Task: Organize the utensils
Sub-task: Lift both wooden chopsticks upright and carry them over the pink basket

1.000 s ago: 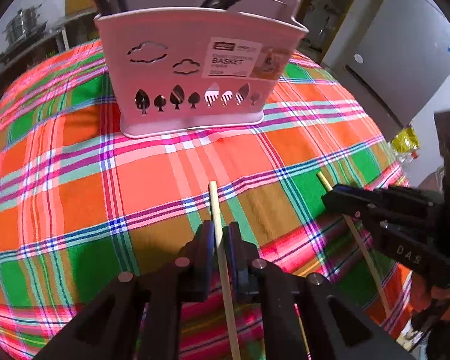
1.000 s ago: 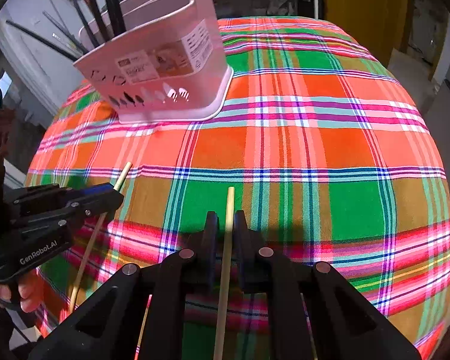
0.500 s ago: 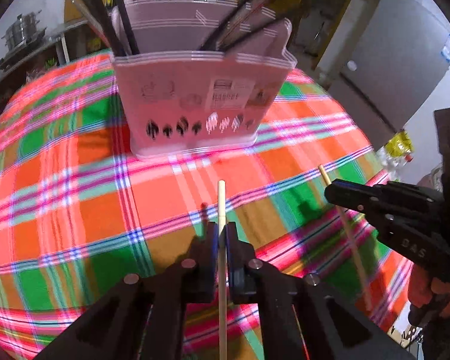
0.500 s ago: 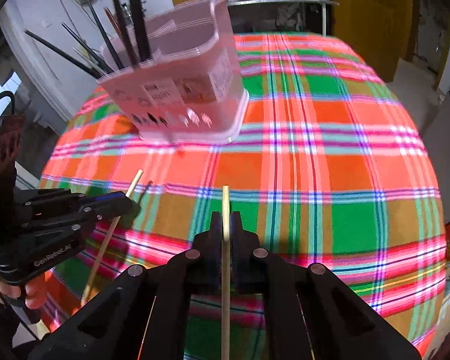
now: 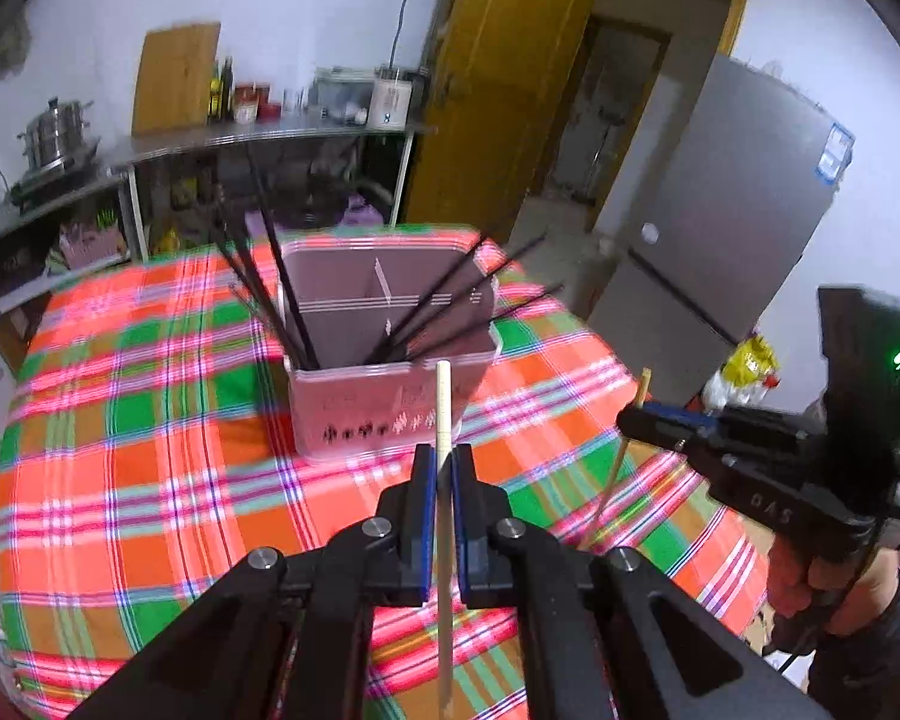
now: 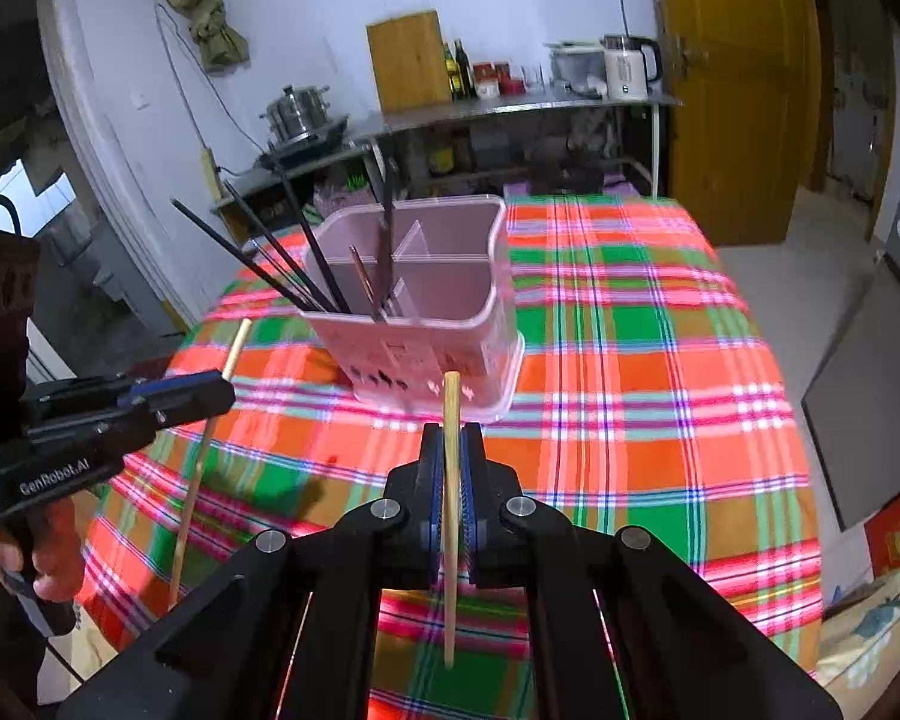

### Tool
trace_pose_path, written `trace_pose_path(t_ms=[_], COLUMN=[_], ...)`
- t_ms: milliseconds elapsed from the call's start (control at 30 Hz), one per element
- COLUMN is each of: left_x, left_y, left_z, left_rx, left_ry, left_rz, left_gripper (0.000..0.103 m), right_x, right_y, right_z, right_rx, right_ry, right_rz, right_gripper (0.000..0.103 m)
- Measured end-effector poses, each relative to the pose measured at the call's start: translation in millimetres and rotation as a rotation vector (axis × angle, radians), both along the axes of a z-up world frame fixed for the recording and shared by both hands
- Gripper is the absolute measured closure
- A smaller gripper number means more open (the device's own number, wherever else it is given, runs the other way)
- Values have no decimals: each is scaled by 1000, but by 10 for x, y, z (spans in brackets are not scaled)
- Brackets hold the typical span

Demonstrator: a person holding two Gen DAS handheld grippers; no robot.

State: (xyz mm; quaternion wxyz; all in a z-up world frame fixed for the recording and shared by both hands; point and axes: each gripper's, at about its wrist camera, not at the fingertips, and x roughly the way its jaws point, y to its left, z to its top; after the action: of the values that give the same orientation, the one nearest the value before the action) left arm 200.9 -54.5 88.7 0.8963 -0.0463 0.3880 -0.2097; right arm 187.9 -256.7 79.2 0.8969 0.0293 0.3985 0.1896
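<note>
A pink divided utensil basket (image 5: 384, 396) (image 6: 450, 300) stands on the plaid tablecloth with several black chopsticks (image 5: 282, 300) (image 6: 270, 264) leaning out of it. My left gripper (image 5: 443, 462) is shut on a pale wooden chopstick (image 5: 444, 402), lifted above the cloth just short of the basket. My right gripper (image 6: 450, 441) is shut on a second wooden chopstick (image 6: 451, 414), also raised in front of the basket. Each gripper shows in the other's view: the right one (image 5: 627, 417) with its stick (image 5: 615, 468), the left one (image 6: 228, 393) with its stick (image 6: 201, 462).
The round table (image 5: 120, 480) (image 6: 660, 420) carries a bright orange, green and pink plaid cloth. Behind it stands a steel counter (image 6: 510, 105) with a pot, bottles and a kettle. A yellow door (image 5: 498, 90) and a grey fridge (image 5: 738, 210) are to the right.
Both grippers have risen off the tablecloth, each carrying its wooden chopstick. The views now look down into the basket's open top instead of at its front wall.
</note>
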Motion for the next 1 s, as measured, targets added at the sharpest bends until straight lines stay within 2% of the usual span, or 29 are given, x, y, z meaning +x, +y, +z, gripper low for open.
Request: trace_pose_path(t_ms=[267, 767, 1000], left_x=[-63, -162, -172], left_y=[57, 111, 157], left_z=[74, 167, 174], left_rx=[-32, -46, -52], left_ry=[2, -6, 17], left_rz=[-4, -4, 3], left_gripper=[98, 98, 98], right_x=[-73, -161, -197], right_y=[28, 45, 80], right_z=[92, 251, 334], right_rx=[0, 7, 10], right_ry=[-17, -53, -69], right_rz=[1, 9, 19], right_gripper=[98, 98, 98])
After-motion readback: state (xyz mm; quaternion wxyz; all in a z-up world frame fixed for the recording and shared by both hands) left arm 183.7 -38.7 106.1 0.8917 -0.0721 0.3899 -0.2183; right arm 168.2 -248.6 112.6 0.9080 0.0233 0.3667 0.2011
